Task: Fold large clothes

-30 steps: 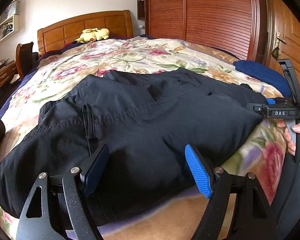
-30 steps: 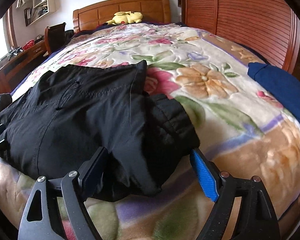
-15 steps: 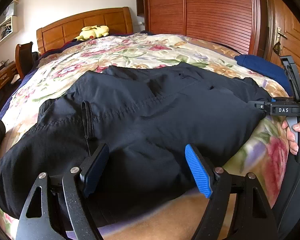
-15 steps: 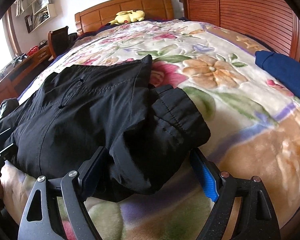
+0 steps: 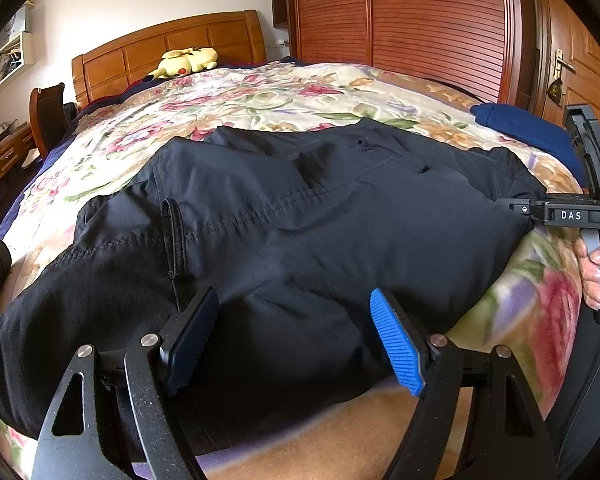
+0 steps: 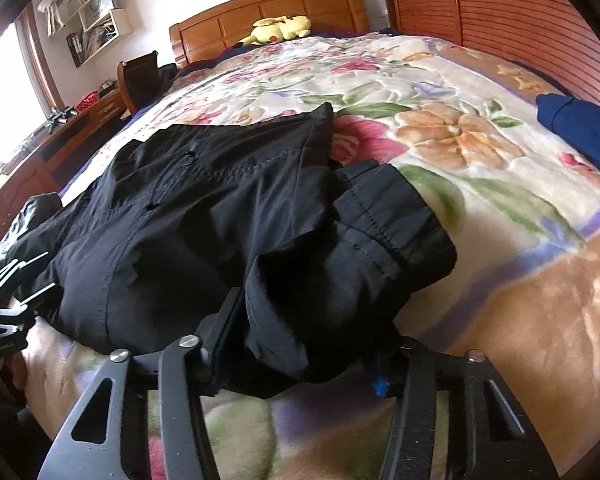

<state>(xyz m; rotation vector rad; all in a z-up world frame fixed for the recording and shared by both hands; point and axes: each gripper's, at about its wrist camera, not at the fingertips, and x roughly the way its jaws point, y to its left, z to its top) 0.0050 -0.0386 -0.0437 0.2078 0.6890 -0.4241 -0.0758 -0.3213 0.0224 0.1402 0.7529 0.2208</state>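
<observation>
Your right gripper (image 6: 300, 344) was gaping wide a second ago; now its jaws are closing on the bunched near corner of the black trousers (image 5: 300, 240), with cloth plainly between them at the bottom middle of the right view. That looks like the pickup for the next fold. Your left gripper (image 5: 296, 340) hasn't changed: jaws apart over the near hem, nothing pinched. The trousers lie across the floral bedspread (image 6: 440, 92), filling the centre of the left view.
</observation>
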